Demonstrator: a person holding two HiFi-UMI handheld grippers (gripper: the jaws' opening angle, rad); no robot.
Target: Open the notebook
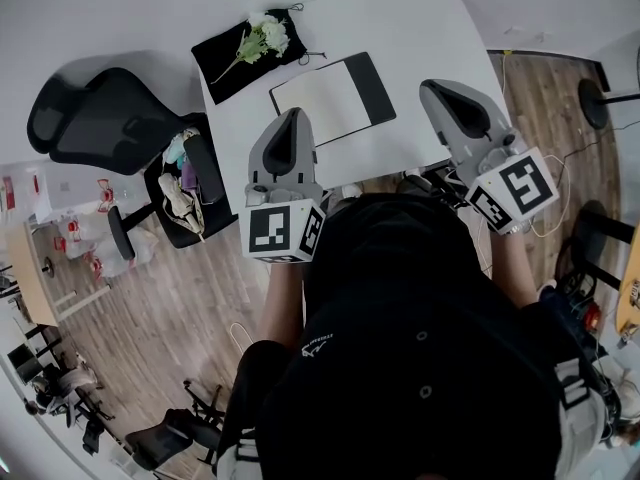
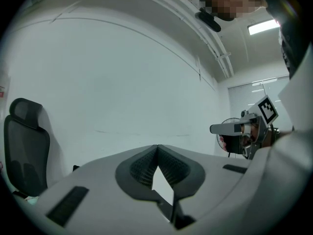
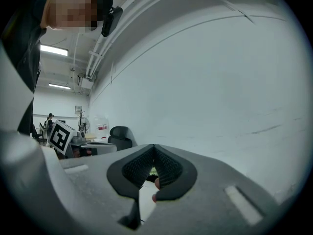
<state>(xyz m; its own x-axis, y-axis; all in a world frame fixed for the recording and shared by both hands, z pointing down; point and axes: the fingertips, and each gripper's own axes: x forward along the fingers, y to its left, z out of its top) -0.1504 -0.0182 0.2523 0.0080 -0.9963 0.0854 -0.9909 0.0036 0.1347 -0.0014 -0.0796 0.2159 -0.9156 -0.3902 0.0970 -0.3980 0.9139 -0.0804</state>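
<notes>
The notebook [image 1: 320,103] was laid flat near the middle of the white table [image 1: 410,28], turned slightly askew to the table's edges. A white face was shown, with a dark band along its right side. A black cloth [image 1: 225,63] carrying white flowers [image 1: 265,36] was placed just beyond the notebook's far left corner, close to the table's left edge. Bare tabletop was seen to the right of the notebook and behind it.

The left gripper [image 1: 296,114] was held above the near edge of the table, its tip seen just over the notebook's near left side. The right gripper [image 1: 430,86] was held to the right of the notebook, apart from it. In the left gripper view, the left gripper's [image 2: 157,148] jaws were pressed together at the tips with nothing between them. The right gripper's [image 3: 154,147] jaws were likewise closed on nothing.

A black office chair [image 1: 95,118] was stood off the table's left edge
</notes>
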